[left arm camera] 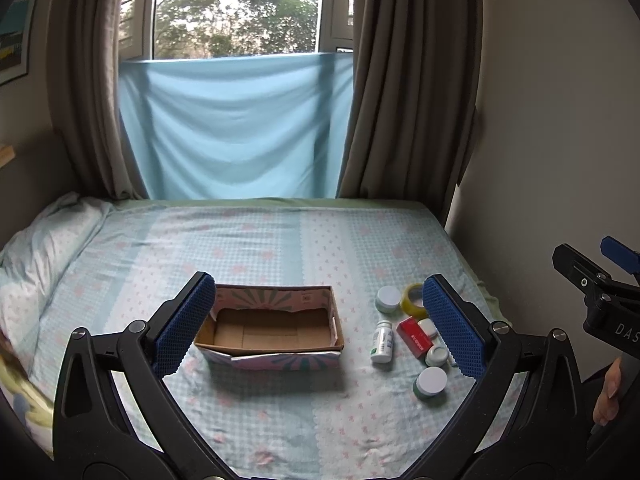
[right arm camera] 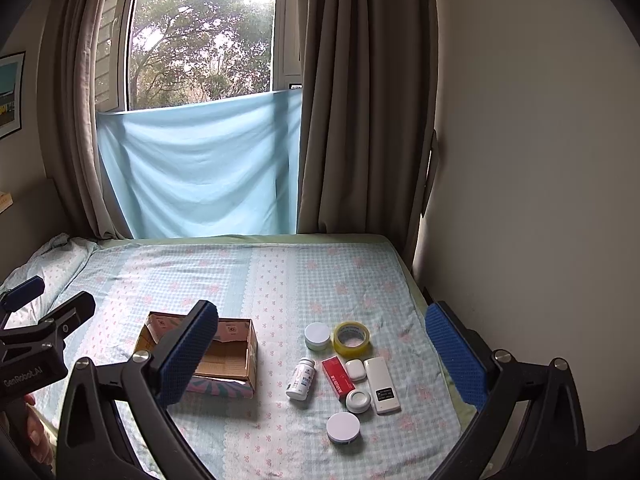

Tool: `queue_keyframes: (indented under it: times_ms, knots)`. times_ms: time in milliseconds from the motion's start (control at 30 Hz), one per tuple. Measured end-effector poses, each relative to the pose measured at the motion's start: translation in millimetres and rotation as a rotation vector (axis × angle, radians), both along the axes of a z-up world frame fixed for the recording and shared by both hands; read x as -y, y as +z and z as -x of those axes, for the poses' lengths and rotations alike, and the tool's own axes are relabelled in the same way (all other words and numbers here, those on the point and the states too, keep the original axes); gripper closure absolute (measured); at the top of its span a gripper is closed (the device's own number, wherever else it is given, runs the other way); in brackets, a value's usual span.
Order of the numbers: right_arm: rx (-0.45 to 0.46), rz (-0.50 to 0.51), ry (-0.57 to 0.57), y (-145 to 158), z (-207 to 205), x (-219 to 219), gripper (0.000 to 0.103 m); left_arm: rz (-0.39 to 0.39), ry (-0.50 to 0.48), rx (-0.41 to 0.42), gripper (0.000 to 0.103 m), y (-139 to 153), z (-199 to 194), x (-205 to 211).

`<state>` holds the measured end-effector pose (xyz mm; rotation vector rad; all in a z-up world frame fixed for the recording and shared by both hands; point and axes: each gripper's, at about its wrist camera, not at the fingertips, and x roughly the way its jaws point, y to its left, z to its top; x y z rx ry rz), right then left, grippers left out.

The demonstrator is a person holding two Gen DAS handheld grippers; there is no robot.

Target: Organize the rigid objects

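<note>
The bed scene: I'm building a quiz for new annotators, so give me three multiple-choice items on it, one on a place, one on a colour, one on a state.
1. Where does the tape roll lie?
A. inside the box
B. on the sheet, right of the box
C. on the pillow

2. What colour is the small carton?
A. red
B. green
C. black

3. What state is the box in?
A. taped shut
B. open and full
C. open and empty

Answers: 1 B, the roll sits on the sheet among the small items, apart from the box. 2 A, its top face is plainly red. 3 C, the left wrist view shows only bare cardboard floor inside.
</note>
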<state>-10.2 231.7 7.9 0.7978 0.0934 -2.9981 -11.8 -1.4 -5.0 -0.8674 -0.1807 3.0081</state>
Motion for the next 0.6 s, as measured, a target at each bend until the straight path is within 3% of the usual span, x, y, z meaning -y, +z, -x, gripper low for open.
queue_keyframes:
  times_ms: [333, 600]
  knots:
    - [0.081, 0.018, -0.039, -13, 22, -10, 0.000, -0.007, -0.050, 0.111, 0.000, -18, 44, 1]
    - [0.209, -0.016, -0.104, -59, 62, -38, 0.000, -0.030, -0.165, 0.274, 0.000, -89, 97, -34]
